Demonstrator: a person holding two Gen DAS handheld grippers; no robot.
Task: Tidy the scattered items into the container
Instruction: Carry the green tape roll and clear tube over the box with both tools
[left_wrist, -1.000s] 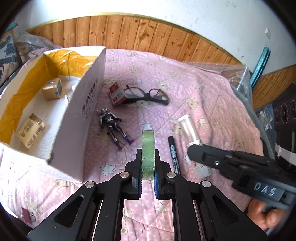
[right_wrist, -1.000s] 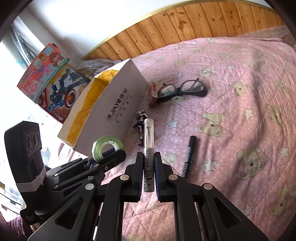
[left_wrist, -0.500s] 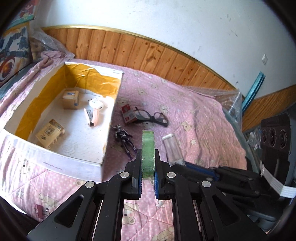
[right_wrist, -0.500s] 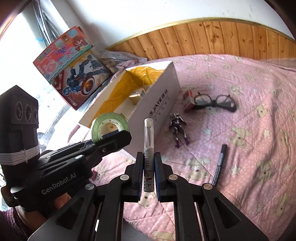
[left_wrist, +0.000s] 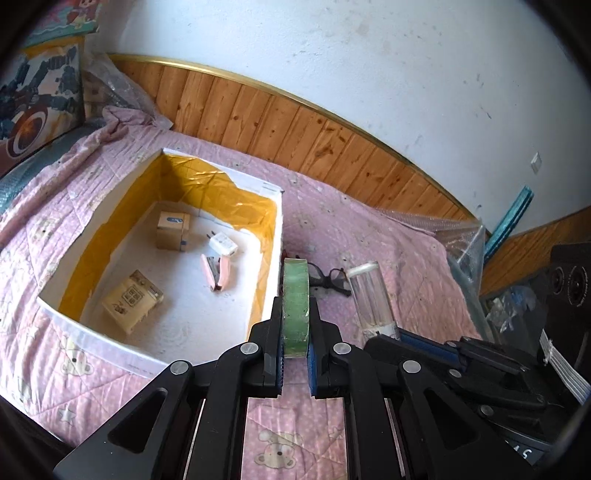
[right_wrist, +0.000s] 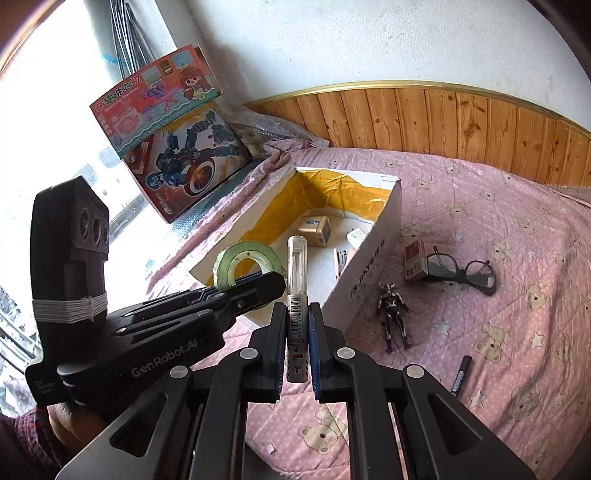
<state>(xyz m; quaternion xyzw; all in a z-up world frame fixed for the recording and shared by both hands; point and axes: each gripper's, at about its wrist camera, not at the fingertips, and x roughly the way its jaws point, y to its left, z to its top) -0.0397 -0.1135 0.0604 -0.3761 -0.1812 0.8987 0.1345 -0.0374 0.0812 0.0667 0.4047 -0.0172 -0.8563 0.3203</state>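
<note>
- Tape roll (left_wrist: 295, 302), light and stiff, is pinched across its flat sides by the left claw (left_wrist: 295, 363), lower centre, near the box (left_wrist: 271, 266).
- Clear tube (right_wrist: 297, 291), slippery and likely fragile, is clamped at its barcoded end by the right claw (right_wrist: 297, 354).
- "GenRobot.AI" is read on the left claw's body.

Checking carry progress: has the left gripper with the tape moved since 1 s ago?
Yes. The left gripper, shut on the green tape roll, has risen and shifted toward the white box, whose interior is now in view.
</note>
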